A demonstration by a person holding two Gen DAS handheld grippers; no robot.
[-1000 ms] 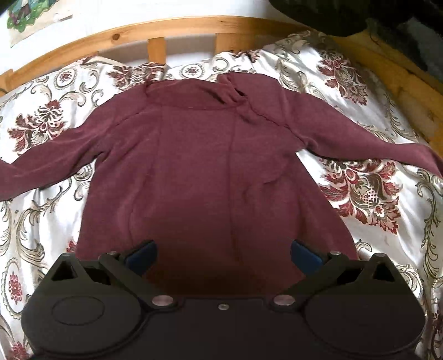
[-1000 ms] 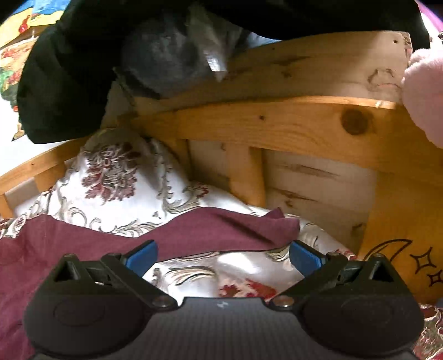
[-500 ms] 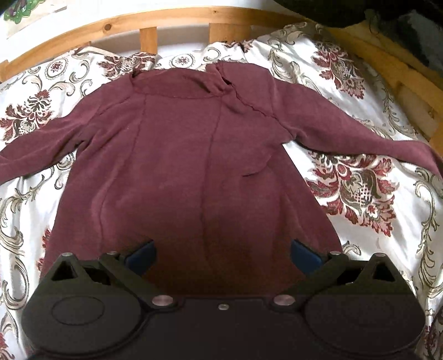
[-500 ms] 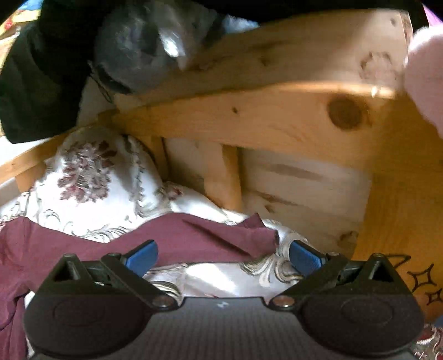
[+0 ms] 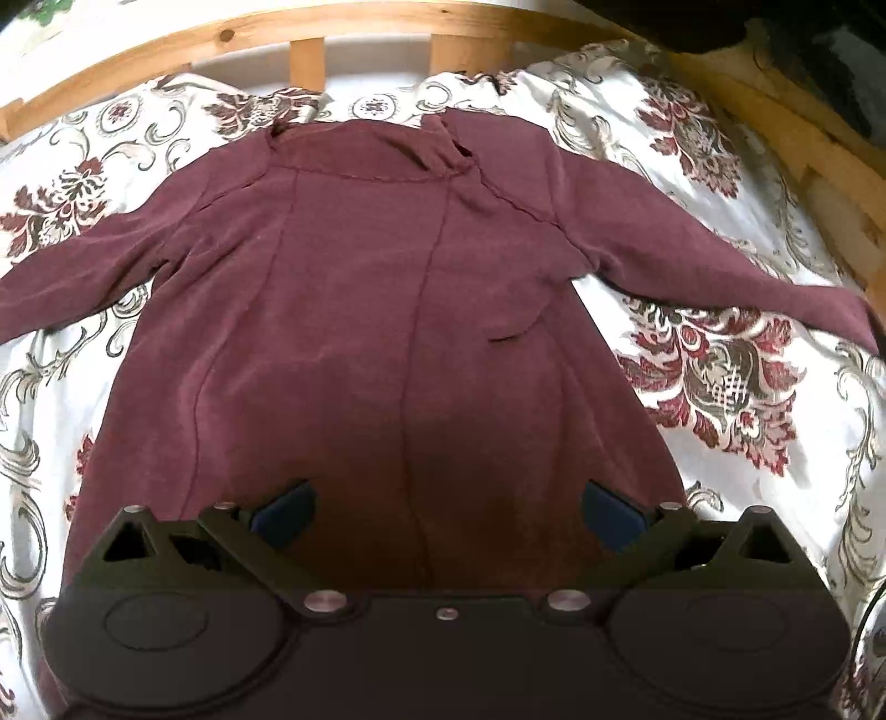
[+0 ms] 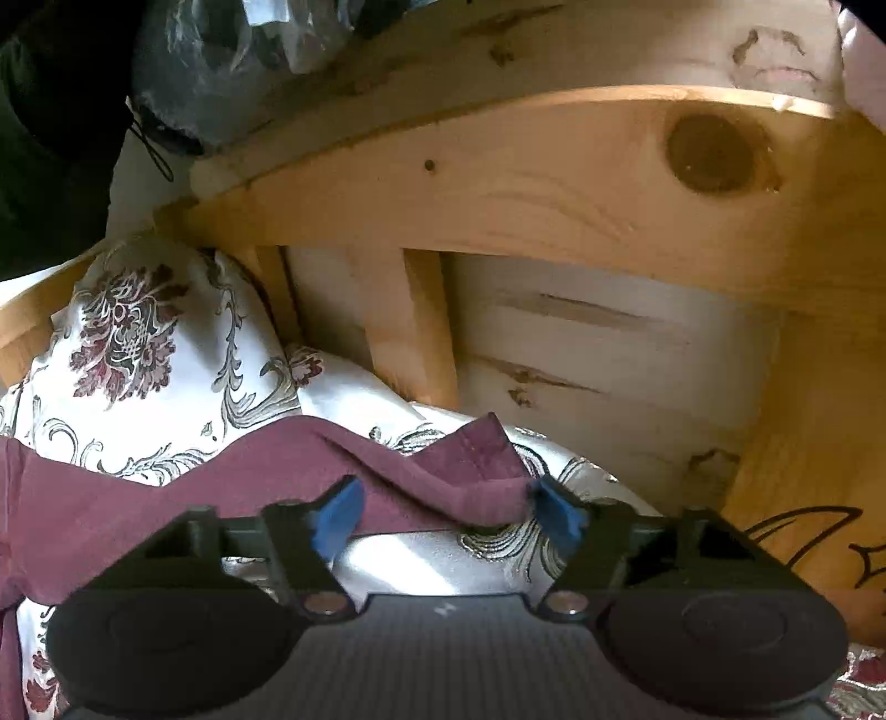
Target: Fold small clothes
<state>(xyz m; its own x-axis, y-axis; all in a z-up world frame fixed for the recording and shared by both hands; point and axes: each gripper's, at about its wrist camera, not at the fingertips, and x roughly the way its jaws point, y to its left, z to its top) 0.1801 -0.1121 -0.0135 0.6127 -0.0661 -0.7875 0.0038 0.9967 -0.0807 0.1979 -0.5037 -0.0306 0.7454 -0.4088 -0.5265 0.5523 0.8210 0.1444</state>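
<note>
Maroon sweater [image 5: 387, 310] lies flat on the floral bedspread [image 5: 720, 376], collar toward the wooden headboard [image 5: 310, 39], sleeves spread to both side edges. Left gripper [image 5: 446, 507] hovers over the hem, jaws wide, nothing between them. Right gripper [image 6: 446, 512] at the sleeve cuff [image 6: 465, 471] (bed's right edge, by the wooden frame [image 6: 554, 194]): jaws have just been closing, cuff bunched between the blue pads, grip looks made.
</note>
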